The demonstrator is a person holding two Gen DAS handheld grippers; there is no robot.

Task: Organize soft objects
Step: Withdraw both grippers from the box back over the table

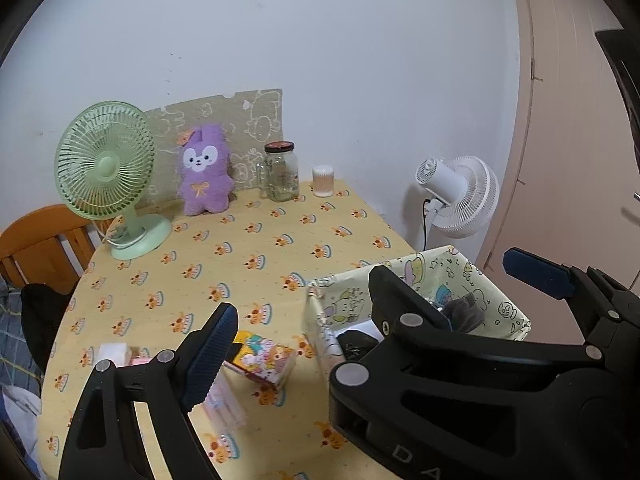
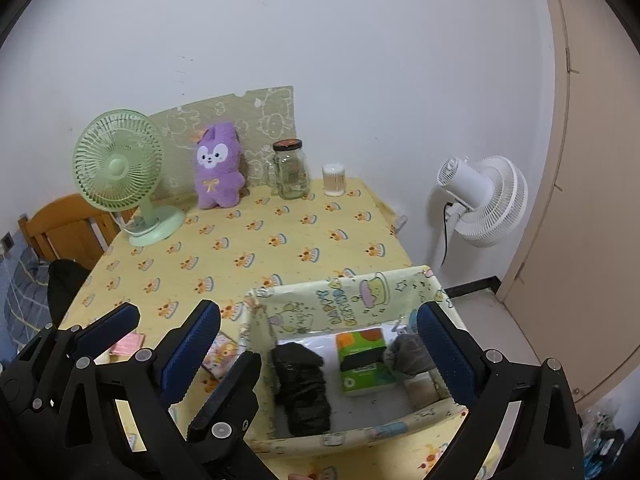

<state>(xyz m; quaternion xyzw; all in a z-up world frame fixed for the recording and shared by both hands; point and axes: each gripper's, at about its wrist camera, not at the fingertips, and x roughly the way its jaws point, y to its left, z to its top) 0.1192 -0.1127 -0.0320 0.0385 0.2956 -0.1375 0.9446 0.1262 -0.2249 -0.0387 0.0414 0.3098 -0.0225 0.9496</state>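
While both grippers hang wide open and empty, I pick the next soft thing. Left gripper [image 1: 352, 332] sits just left of the fabric bin [image 2: 340, 300]; right gripper [image 2: 320, 332] over it. Purple plush [image 2: 218, 166] stands well behind the bin: approach low, pinch its body gently.

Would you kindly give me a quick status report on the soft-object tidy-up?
Both hand-held grippers open, empty: left, right. Fabric bin holds black bundle, green tissue pack, grey item. Purple plush untouched at table's back. Nothing blocking.
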